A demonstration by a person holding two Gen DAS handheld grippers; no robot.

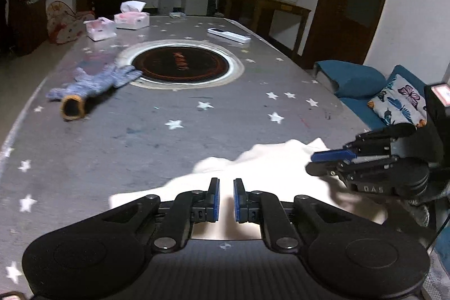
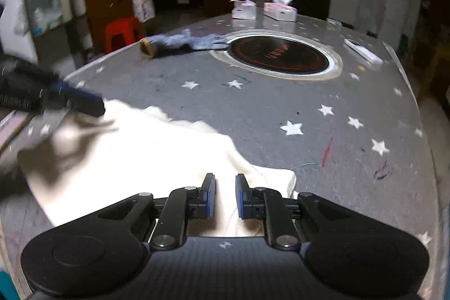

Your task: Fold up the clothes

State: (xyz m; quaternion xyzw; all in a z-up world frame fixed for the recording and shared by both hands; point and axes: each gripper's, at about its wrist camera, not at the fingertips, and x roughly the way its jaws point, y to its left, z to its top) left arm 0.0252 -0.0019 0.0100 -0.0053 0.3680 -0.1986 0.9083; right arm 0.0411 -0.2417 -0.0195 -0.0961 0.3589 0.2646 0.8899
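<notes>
The white garment (image 1: 261, 173) lay crumpled on the bench's (image 1: 168, 137) near edge, directly beneath both tongs; left tongs (image 1: 226, 200) and right tongs (image 2: 225, 196) hung narrowly parted, gripping nothing.

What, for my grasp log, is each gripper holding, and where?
Nothing: left gripper and right gripper both stand open over the crumpled white cloth garment.

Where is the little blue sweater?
The little blue sweater lies flat on the starry table, far from both tools. In the left wrist view it sits left of the round black cooktop, its sleeve touching the rim.
</notes>
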